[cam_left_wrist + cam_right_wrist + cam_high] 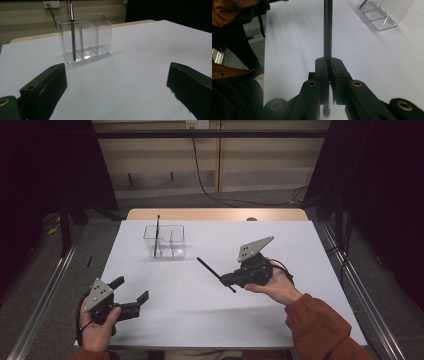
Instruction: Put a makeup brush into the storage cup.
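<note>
A clear plastic organizer point(165, 241) with compartments stands on the white table point(210, 315) toward the back left. One dark pen point(157, 235) stands upright in its left compartment, and the same pen point(73, 35) and organizer point(85, 37) appear in the left gripper view. My right gripper point(226, 280) hovers right of centre, shut on a second dark pen point(214, 274) that points up and left. In the right gripper view that pen point(327, 30) runs straight out from the closed jaws, with the organizer point(384, 12) at top right. My left gripper point(134, 296) rests open at the front left.
Beyond the far table edge point(215, 214) lie a grey floor and cables. Metal rails point(45, 295) run along both sides. A person's orange sleeve point(320, 325) comes in at the bottom right.
</note>
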